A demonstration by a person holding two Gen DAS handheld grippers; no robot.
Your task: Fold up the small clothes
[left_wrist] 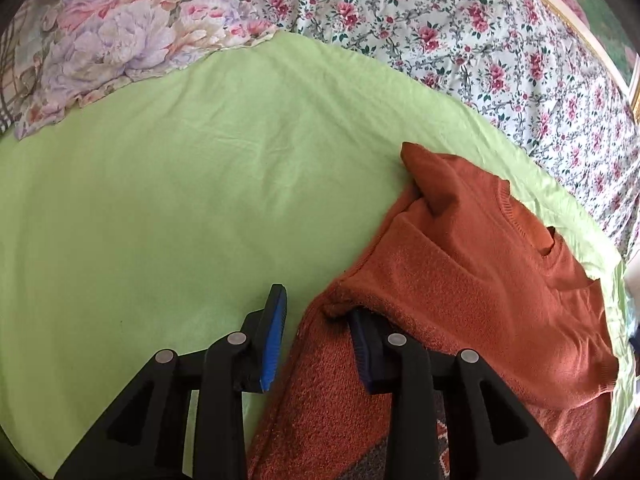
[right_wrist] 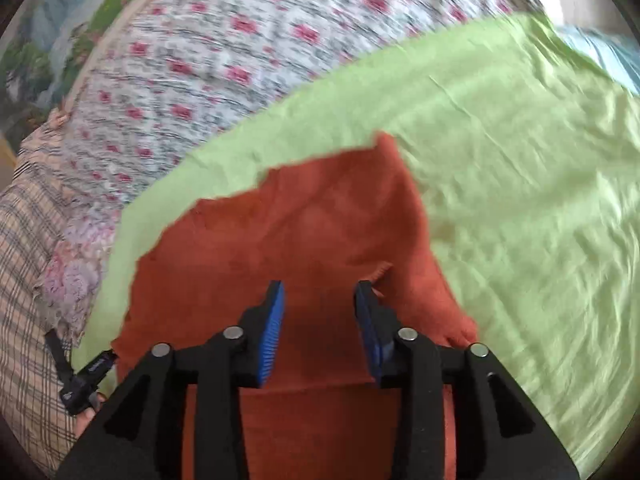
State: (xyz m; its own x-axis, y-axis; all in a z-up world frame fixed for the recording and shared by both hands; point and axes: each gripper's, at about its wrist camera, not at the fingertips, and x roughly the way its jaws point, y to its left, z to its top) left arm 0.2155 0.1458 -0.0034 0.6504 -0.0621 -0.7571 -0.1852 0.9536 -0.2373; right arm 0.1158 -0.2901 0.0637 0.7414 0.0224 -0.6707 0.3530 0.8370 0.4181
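Orange sweater (left_wrist: 460,280) is spread on green sheet (left_wrist: 180,200). Left gripper (left_wrist: 318,328): jaws apart, right pad under a fold. Right gripper (right_wrist: 320,320): jaws apart over the knit. Neckline is seen in left view only; right view is blurred

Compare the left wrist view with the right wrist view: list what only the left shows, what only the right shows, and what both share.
Only the left wrist view shows the sweater's ribbed neckline, a large pastel-flowered pillow, and the left tool open, its right finger tucked under a sweater fold.

Only the right wrist view shows the right tool open above the sweater, and a small black device at the left edge; the picture is motion-blurred.

Both show the orange sweater on the green sheet, with the rose-print bedding beyond.
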